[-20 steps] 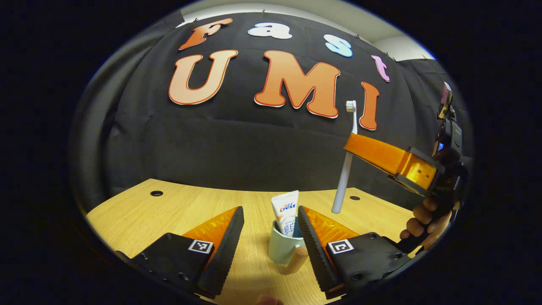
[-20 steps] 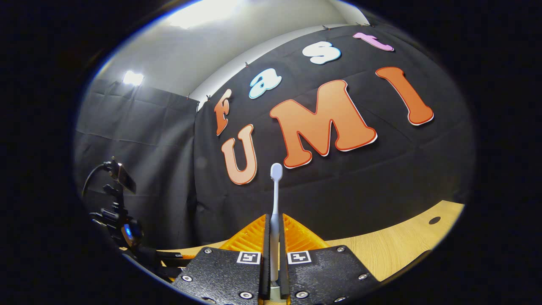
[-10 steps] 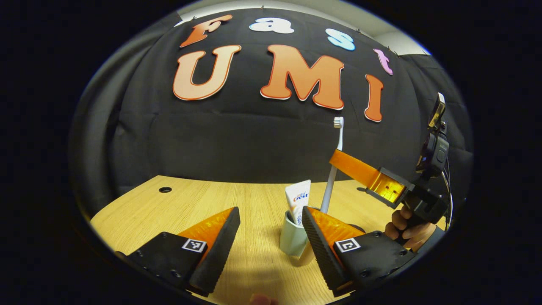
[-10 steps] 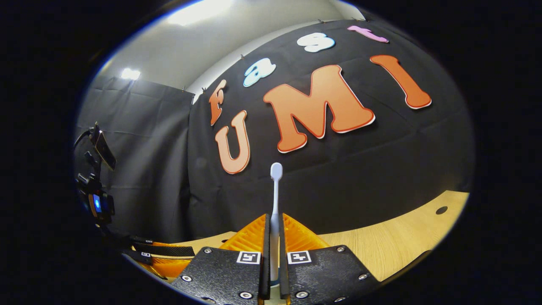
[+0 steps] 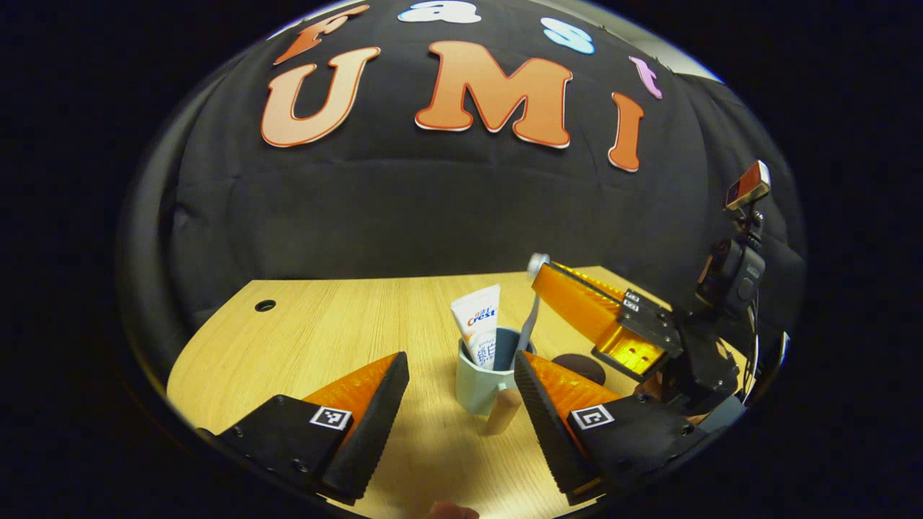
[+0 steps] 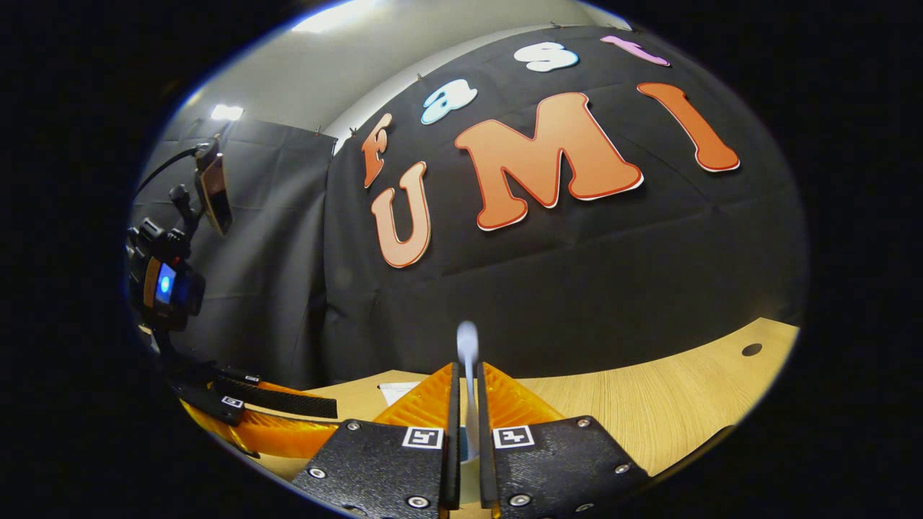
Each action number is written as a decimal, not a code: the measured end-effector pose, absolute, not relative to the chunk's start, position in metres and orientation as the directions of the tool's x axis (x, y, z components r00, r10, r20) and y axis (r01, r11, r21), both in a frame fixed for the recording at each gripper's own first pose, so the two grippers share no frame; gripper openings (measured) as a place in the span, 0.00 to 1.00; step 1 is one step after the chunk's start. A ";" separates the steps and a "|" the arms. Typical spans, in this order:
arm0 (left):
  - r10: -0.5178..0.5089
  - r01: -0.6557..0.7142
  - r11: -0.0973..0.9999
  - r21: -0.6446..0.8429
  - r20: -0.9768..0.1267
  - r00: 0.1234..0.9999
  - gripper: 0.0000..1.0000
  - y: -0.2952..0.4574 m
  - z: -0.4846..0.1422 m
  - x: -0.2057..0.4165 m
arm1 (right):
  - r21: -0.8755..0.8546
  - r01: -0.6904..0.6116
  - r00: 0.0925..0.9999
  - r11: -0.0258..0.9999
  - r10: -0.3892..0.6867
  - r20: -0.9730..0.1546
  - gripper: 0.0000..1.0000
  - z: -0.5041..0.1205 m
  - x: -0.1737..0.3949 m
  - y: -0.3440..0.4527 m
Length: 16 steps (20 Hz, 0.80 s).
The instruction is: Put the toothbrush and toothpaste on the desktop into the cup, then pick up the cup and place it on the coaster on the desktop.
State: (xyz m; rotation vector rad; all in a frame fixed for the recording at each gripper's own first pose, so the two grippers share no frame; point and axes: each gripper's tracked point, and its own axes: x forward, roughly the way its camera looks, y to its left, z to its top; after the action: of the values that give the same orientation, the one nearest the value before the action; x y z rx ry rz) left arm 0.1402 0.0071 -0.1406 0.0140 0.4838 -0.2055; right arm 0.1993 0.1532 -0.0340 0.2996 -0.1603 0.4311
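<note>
Toothbrush (image 5: 531,317) in cup (image 5: 477,386), beside toothpaste (image 5: 482,333)

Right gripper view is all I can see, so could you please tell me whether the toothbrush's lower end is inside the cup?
Observer: Yes. In the left gripper view the toothbrush leans with its lower end inside the cup.
Operator: Thank you. Is the toothpaste in there as well?
Observer: It is. The toothpaste stands in the cup beside the brush.
Operator: And where is the coaster, please?
Observer: The coaster lies on the desk, just right of the cup in that view.
</note>
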 end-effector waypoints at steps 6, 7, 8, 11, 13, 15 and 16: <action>-0.225 0.250 0.967 -0.038 -0.586 0.778 0.95 -0.008 -0.129 0.134 | 0.224 -0.450 0.888 0.864 0.408 0.211 0.23 -0.017 0.170 0.130; -0.233 0.264 0.964 -0.044 -0.619 0.750 0.95 -0.011 -0.132 0.134 | 0.206 -0.451 0.886 0.868 0.408 0.220 0.21 -0.012 0.163 0.125; -0.229 0.270 0.962 -0.038 -0.651 0.724 0.95 -0.012 -0.140 0.137 | 0.182 -0.445 0.886 0.877 0.401 0.235 0.31 -0.006 0.154 0.116; -0.196 0.282 0.959 -0.007 -0.737 0.647 0.96 -0.019 -0.147 0.139 | 0.125 -0.414 0.892 0.902 0.374 0.256 0.52 0.008 0.133 0.089; -0.214 0.305 0.952 -0.028 -0.775 0.594 0.95 -0.027 -0.149 0.143 | 0.117 -0.394 0.901 0.912 0.358 0.245 0.63 0.008 0.120 0.071; -0.205 0.329 0.944 -0.011 -0.800 0.563 0.95 -0.028 -0.150 0.150 | 0.124 -0.373 0.911 0.920 0.337 0.237 0.71 0.003 0.107 0.055; -0.192 0.332 0.943 0.003 -0.812 0.552 0.95 -0.030 -0.151 0.149 | 0.120 -0.357 0.916 0.926 0.322 0.238 0.74 0.003 0.101 0.046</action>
State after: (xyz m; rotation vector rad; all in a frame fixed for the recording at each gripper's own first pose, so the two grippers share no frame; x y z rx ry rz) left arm 0.1486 -0.0301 -0.1510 0.1636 0.9369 -0.3115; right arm 0.1007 0.0459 0.0028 0.1629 -0.2167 0.3509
